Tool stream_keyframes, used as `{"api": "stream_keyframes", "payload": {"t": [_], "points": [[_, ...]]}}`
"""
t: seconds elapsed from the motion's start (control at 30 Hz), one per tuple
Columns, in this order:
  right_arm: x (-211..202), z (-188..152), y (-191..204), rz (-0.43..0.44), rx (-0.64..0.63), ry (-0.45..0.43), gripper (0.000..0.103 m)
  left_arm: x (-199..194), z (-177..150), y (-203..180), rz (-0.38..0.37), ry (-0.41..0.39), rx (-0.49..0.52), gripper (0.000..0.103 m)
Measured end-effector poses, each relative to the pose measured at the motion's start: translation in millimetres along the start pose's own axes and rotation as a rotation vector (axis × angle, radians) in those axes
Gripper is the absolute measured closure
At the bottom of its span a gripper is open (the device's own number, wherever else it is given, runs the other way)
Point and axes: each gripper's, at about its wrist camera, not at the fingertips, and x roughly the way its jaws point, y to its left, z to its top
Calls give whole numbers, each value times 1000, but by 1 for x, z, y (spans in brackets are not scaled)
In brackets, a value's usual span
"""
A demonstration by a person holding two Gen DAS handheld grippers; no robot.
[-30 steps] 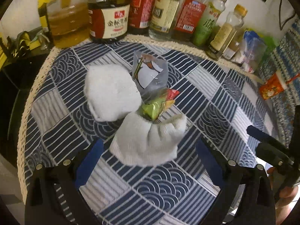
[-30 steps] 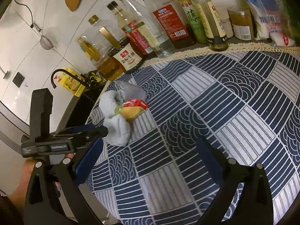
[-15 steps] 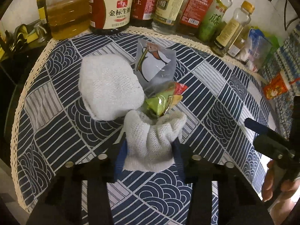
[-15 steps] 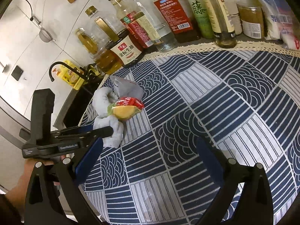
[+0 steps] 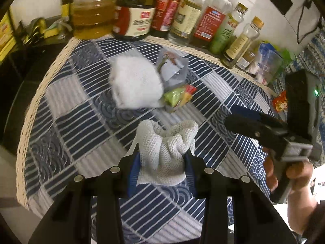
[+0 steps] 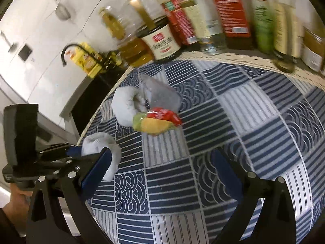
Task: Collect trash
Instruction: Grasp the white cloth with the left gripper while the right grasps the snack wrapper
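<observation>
A white knitted cloth (image 5: 164,152) is pinched between the blue pads of my left gripper (image 5: 162,154), whose jaws are still closing on it; it sits just off the patterned tablecloth (image 5: 85,109). Beyond it lie a second white cloth (image 5: 136,85), a grey wrapper (image 5: 172,69) and a green, yellow and red snack wrapper (image 5: 178,96). In the right wrist view my right gripper (image 6: 162,154) stands open with nothing between its fingers, short of the snack wrapper (image 6: 156,122) and the grey wrapper (image 6: 160,95). The held cloth (image 6: 99,144) shows at its left.
A row of sauce and oil bottles (image 5: 182,16) lines the back edge of the cloth. A dark sink with a black faucet (image 6: 69,50) lies off the table's left edge. An orange packet (image 5: 281,103) and plastic bags (image 5: 268,65) sit at the right.
My left jaws went from wide open to closed on the near white cloth and drew it back from the wrappers. My right gripper moved in closer to the pile.
</observation>
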Motion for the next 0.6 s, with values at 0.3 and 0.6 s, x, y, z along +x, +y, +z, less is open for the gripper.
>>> {"api": "stream_keyframes", "payload": {"t": [0.3,0.6], "points": [[45,25,16,-39,-136,33,5,-16,-26,28,42,-17,-136,66],[74,34,12,-30,-158,42,5,-23,-47,41,57,-3,-237,66]]}}
